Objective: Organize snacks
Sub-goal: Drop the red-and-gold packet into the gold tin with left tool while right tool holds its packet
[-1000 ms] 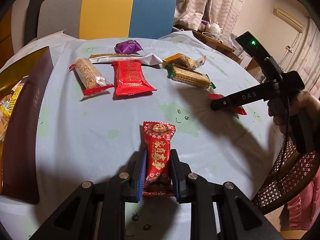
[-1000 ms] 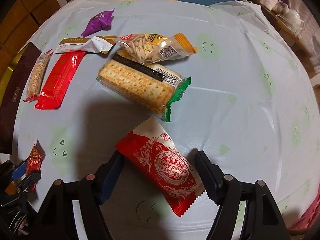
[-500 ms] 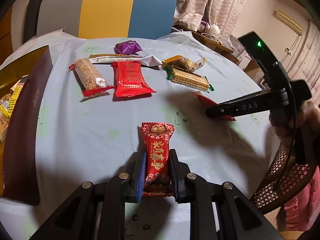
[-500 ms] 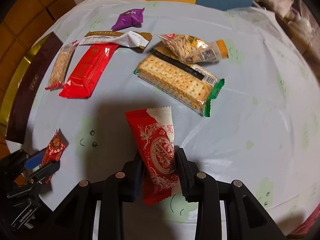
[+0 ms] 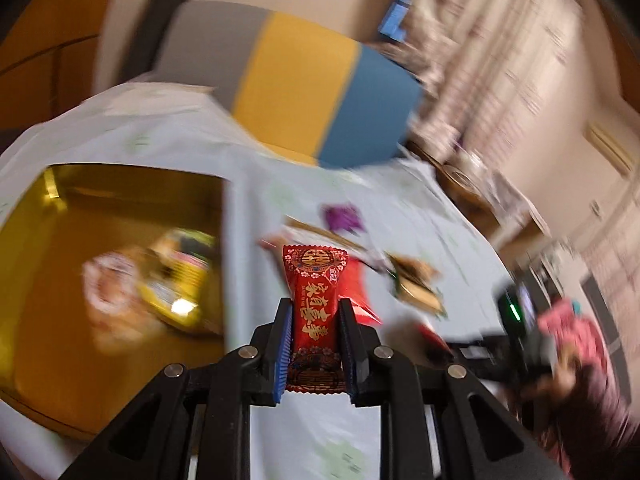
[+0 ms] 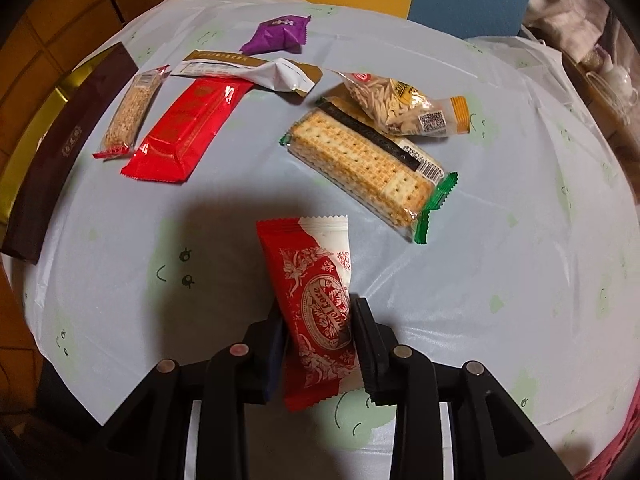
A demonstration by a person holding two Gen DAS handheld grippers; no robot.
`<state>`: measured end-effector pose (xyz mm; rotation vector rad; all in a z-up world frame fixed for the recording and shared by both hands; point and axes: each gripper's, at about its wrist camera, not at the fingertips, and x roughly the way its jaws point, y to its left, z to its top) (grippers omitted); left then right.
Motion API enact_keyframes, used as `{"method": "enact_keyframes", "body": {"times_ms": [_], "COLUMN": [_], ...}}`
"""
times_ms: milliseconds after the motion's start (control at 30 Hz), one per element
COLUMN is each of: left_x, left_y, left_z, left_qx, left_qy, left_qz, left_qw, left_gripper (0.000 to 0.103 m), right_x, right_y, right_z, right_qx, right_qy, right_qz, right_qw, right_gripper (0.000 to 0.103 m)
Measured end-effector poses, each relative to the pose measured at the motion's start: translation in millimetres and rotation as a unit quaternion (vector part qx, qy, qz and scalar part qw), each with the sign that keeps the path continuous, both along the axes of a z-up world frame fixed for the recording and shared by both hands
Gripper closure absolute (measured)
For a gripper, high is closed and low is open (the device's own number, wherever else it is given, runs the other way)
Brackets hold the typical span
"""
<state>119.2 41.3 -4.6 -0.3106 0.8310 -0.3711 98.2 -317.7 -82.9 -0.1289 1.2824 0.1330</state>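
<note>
We see the left gripper (image 5: 314, 340) clamped on a small red candy packet (image 5: 315, 312) beside the gold box (image 5: 52, 320); the right gripper (image 6: 318, 344) pinches a red-and-white wafer packet (image 6: 316, 300) upright.

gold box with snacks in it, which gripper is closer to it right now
Left. The left gripper, shut on a red candy packet, hangs beside the gold box. The right gripper, holding a red-and-white wafer packet, is further across the table.
</note>
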Motion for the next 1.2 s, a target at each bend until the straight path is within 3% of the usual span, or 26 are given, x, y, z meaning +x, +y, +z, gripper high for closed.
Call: {"method": "enact_keyframes", "body": {"times_ms": [167, 367, 433, 533, 767, 933, 1200], "left_x": [61, 110, 121, 124, 77, 33, -13], "left_y": [57, 78, 77, 85, 86, 74, 71], "left_z": [-12, -38, -46, -52, -34, -24, -30], "left_qx": [-0.007, 0.024, 0.049, 0.039, 0.052, 0.084, 0.089], "left_qy": [0.05, 0.081, 0.092, 0.109, 0.077, 0.056, 0.064], "left_qz": [0.089, 0.12, 0.129, 0.139, 0.162, 0.16, 0.163], "left_qw": [0.9948, 0.9892, 0.9863, 0.9836, 0.9824, 0.982, 0.9805], "left_gripper": [0.081, 0.081, 0.074, 0.072, 0.072, 0.072, 0.072], "right_x": [-3, -3, -3, -2, -3, -5, -5], "right_y": [21, 29, 29, 28, 32, 34, 36], "right_z": [-10, -12, -13, -15, -18, -19, -16], "right_qx": [-0.009, -0.015, -0.015, -0.014, -0.025, -0.029, -0.028], "right_qy": [-0.003, -0.005, -0.004, -0.004, -0.008, -0.011, -0.002], "right_qz": [0.003, 0.008, 0.01, 0.01, 0.015, 0.018, -0.004], "right_qw": [1.0, 1.0, 1.0, 1.0, 1.0, 0.999, 1.0], "right_gripper": [0.069, 0.07, 0.069, 0.069, 0.07, 0.071, 0.072]}}
